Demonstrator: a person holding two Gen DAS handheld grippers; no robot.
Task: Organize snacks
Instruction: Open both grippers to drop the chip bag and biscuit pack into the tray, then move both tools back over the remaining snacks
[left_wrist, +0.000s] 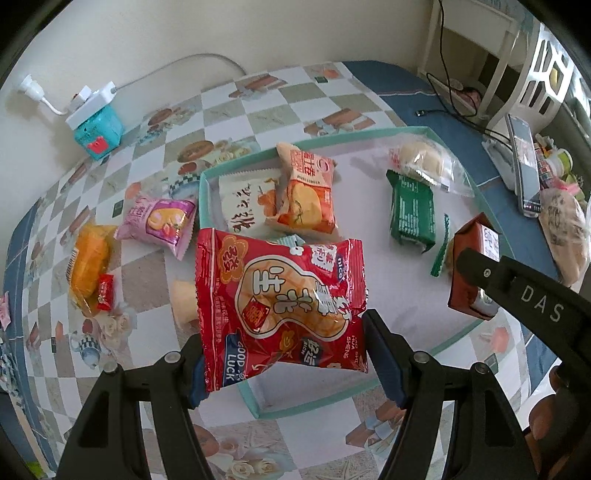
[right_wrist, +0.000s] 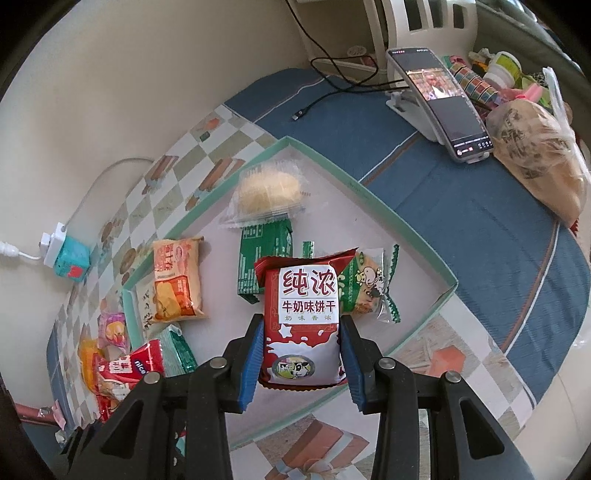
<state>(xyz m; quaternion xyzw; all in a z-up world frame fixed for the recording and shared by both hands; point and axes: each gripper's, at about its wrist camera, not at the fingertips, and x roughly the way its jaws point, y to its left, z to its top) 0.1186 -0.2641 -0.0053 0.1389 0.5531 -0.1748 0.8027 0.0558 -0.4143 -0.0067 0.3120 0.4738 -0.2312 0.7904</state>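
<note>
My left gripper (left_wrist: 284, 354) is shut on a red peanut snack bag (left_wrist: 280, 302), its blue pads pressing both lower sides, above the near-left corner of a teal-rimmed white tray (left_wrist: 205, 206). In the right wrist view my right gripper (right_wrist: 301, 354) is shut on a red-and-white milk biscuit packet (right_wrist: 301, 325), held upright over the tray (right_wrist: 369, 192). Inside the tray lie an orange packet (left_wrist: 306, 192), a white packet (left_wrist: 243, 210), a green packet (left_wrist: 412, 210), a clear-wrapped bun (left_wrist: 421, 162) and a green cow-print packet (right_wrist: 369, 291). The right gripper (left_wrist: 469, 273) also shows at the tray's right side.
Left of the tray on the checked tablecloth lie a pink packet (left_wrist: 159, 221), an orange cake (left_wrist: 90, 262) and a small red candy (left_wrist: 104, 291). A teal power block (left_wrist: 98, 125) stands by the wall. A phone on a stand (right_wrist: 443, 99) and a bagged loaf (right_wrist: 539, 162) sit beyond the tray.
</note>
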